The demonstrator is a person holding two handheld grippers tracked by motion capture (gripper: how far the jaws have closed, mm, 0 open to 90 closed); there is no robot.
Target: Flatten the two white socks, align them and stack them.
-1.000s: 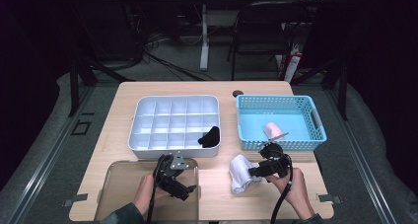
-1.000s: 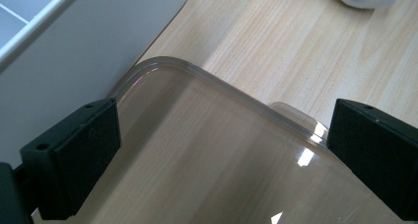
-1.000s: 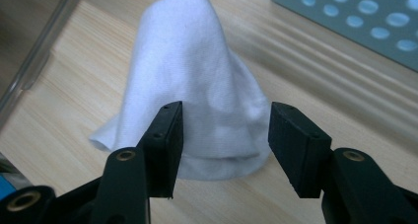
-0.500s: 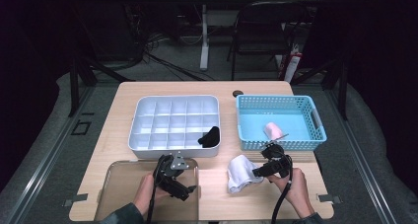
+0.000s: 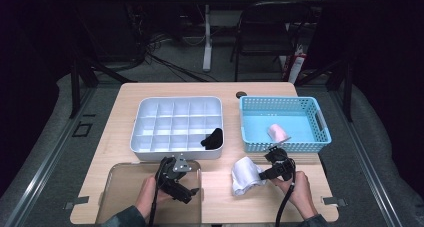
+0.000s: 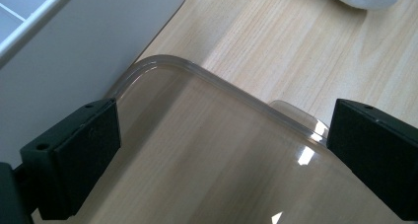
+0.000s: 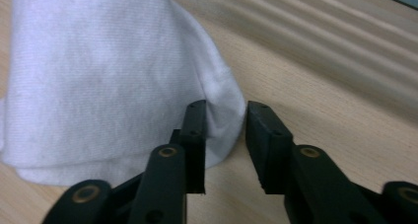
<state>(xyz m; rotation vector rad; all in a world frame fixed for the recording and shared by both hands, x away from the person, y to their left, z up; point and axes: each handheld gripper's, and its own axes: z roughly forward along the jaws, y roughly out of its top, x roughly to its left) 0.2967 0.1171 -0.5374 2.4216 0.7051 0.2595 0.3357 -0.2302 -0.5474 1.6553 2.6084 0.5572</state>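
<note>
The white folded cloth (image 5: pixel 245 175) is lying on the wooden bench (image 5: pixel 220 192), in front of the blue basket (image 5: pixel 320 121) and off its near-left corner, well apart from the clear plastic lid (image 5: pixel 120 187) that is resting further along the near edge. The right gripper (image 5: pixel 262 174) is reaching in from the basket's side of the cloth, and in the right gripper view its jaws have just been closing: they are now standing narrowly apart around the cloth's (image 7: pixel 108 81) rounded edge, one pad lying against the fabric and the other just clear of it, so the cloth is sitting between them but is not yet being pinched. The person's right hand (image 5: pixel 300 189) is holding that gripper low over the bench, just in front of the basket's near wall. The left gripper (image 5: pixel 192 193) is hovering over the clear lid, farther from the basket than the cloth is, and in the left gripper view its jaws are standing wide apart above the lid's (image 6: pixel 207 155) rounded corner, holding nothing. A pink roll (image 5: pixel 278 132) is lying inside the basket. A white compartment tray (image 5: pixel 175 104) is sitting beside the basket, on the far side of the lid, with a black item (image 5: pixel 213 138) in the compartment at its near corner closest to the basket.
</note>
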